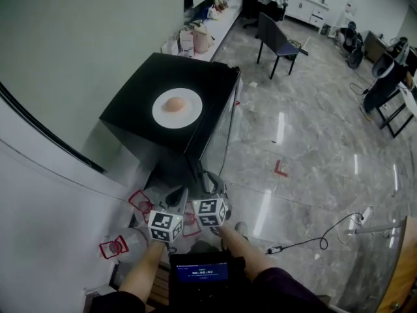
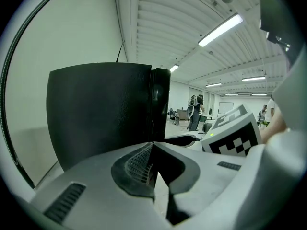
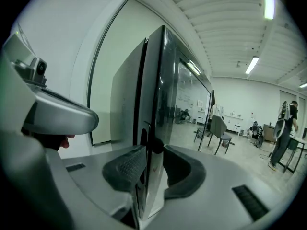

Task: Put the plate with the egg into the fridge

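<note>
The plate (image 1: 191,111) with the egg (image 1: 173,104) sat atop the black fridge (image 1: 133,103) as the right gripper (image 3: 149,164) clamped the fridge door (image 3: 156,104) by its edge, the left gripper (image 2: 153,150) alongside, jaws pressed together, empty.

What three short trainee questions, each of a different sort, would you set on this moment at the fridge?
1. True or false: the plate with the egg is already inside the fridge.
2. Multiple choice: what stands between the jaws of the right gripper? A, the rim of the plate; B, the edge of the fridge door; C, nothing.
3. Short answer: how do the jaws of the left gripper stand?

Key:
1. False. The plate sits on top of the fridge.
2. B.
3. Shut together, with nothing between them.
</note>
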Demonstrator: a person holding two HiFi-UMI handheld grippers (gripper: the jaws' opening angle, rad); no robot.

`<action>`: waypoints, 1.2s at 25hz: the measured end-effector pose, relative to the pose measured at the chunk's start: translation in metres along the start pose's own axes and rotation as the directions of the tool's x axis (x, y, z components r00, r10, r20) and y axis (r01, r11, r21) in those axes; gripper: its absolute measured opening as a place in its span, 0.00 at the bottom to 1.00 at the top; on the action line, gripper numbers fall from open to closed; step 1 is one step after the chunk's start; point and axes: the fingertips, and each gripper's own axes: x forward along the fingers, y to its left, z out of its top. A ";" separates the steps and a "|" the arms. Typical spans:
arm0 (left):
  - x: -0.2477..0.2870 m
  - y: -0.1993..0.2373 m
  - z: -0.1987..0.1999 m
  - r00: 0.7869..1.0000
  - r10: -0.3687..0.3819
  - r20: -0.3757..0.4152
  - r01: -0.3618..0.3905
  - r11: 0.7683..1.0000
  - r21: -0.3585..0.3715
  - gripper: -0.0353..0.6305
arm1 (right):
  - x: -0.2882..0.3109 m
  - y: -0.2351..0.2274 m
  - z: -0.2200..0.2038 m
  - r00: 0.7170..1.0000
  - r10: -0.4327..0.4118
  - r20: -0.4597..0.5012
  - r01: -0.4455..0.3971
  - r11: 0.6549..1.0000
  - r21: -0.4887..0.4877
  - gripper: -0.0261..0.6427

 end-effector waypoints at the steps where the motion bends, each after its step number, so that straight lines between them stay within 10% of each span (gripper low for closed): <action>1: 0.001 0.000 0.000 1.000 -0.003 -0.002 0.003 1.000 -0.003 0.07 | 0.000 0.000 0.000 1.000 -0.002 -0.008 0.002 1.000 0.007 0.21; 30: 0.022 -0.014 0.020 0.995 -0.098 0.002 0.097 0.990 0.103 0.07 | -0.016 -0.008 -0.004 0.999 0.027 0.016 -0.029 0.991 0.128 0.14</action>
